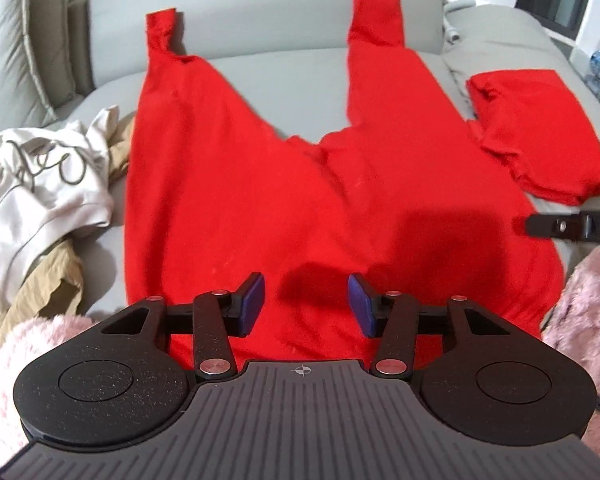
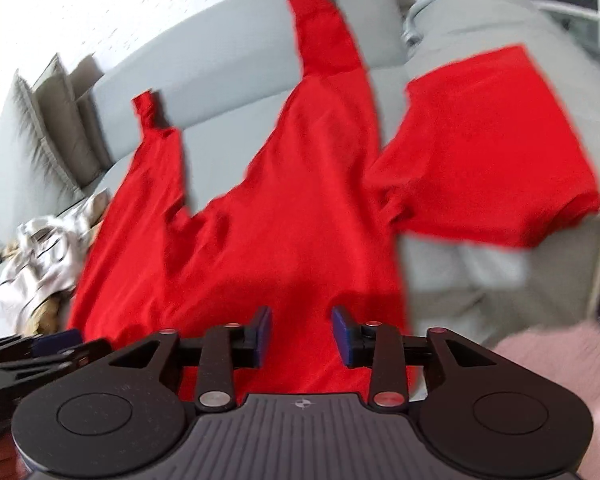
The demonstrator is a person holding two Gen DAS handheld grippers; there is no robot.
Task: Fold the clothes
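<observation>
A red garment (image 1: pixel 260 184) with two long cuffed parts lies spread flat on a grey sofa (image 1: pixel 280 92), its wide end nearest me. My left gripper (image 1: pixel 306 304) hovers over that near end, jaws open, with nothing between the blue pads. The right wrist view is blurred. In it my right gripper (image 2: pixel 302 340) stands open above the right side of the same red garment (image 2: pixel 260 240), gripping no cloth. One of the right gripper's fingers (image 1: pixel 572 226) shows at the right edge of the left wrist view. The left gripper (image 2: pixel 40 352) shows at the lower left of the right wrist view.
A folded red garment (image 1: pixel 540 128) lies to the right on the sofa. A crumpled white garment (image 1: pixel 40 184) and a tan one (image 1: pixel 52 280) are piled at the left. Grey cushions (image 1: pixel 20 40) stand at the back left. Pink fluffy sleeves (image 1: pixel 588 312) frame the grippers.
</observation>
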